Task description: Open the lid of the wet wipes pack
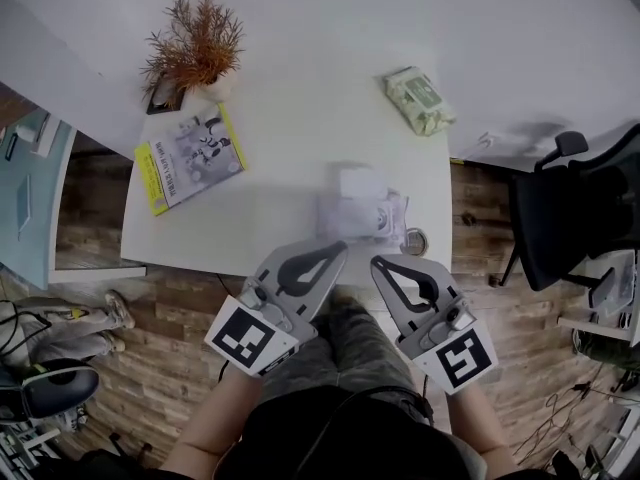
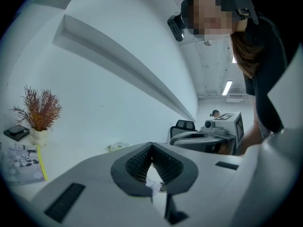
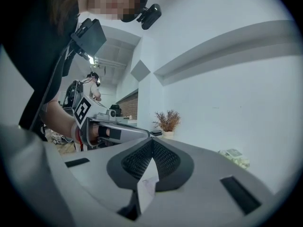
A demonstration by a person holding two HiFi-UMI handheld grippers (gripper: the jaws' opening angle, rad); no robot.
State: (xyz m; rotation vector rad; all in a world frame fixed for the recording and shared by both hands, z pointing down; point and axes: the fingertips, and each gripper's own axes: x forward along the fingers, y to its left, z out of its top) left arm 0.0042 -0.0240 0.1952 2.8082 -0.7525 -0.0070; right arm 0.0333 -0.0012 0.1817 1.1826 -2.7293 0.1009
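Note:
A white soft wipes pack (image 1: 362, 211), blurred, lies near the table's front edge, with a paler square patch (image 1: 361, 181) at its far end. A second, green wipes pack (image 1: 418, 100) lies at the far right of the table, also visible as the green pack (image 2: 117, 147) and the green pack (image 3: 234, 156). My left gripper (image 1: 340, 251) and right gripper (image 1: 378, 264) hover side by side over the front edge, just short of the white pack. Both are shut with nothing held. Up close, the left gripper (image 2: 151, 145) and right gripper (image 3: 152, 141) show their pads meeting at the tips.
A dried plant in a white pot (image 1: 195, 43) stands at the far left, with a dark small object (image 1: 163, 95) beside it. A yellow-edged magazine (image 1: 190, 158) lies on the white table (image 1: 290, 98). A small round thing (image 1: 414, 240) lies right of the white pack. A black chair (image 1: 565, 218) stands on the right.

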